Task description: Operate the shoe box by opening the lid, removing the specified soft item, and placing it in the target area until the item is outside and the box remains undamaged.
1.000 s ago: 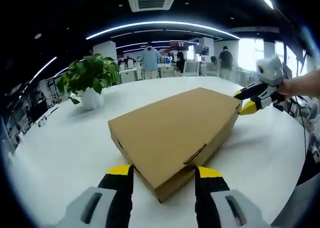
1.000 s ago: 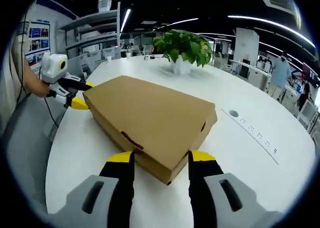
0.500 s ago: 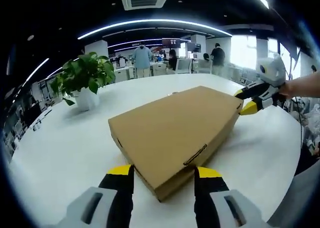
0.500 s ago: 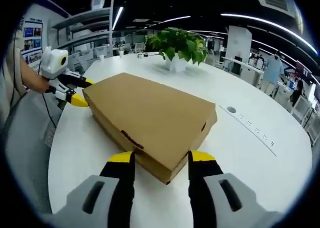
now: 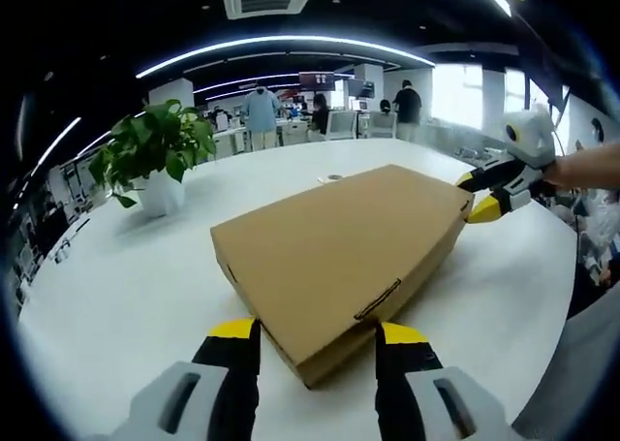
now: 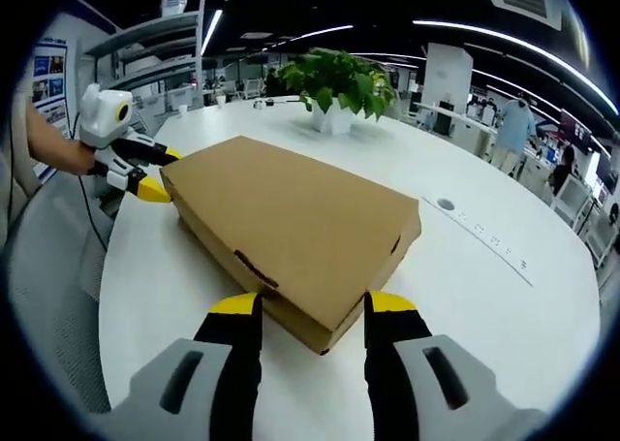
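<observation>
Left gripper (image 5: pixel 315 336) and right gripper (image 6: pixel 308 308) straddle opposite shoe box (image 5: pixel 339 257) corners, lid shut.

I count one shoe box (image 5: pixel 339 257) and one potted plant (image 5: pixel 157 160) on my table (image 5: pixel 107 286), plus my two grippers.

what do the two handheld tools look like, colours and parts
Left tool and right tool match: two black jaws with yellow tips on grey slotted bodies. Seen from across, each is black and yellow and carries a white housing, and a thin dark cable hangs under the left one.
</observation>
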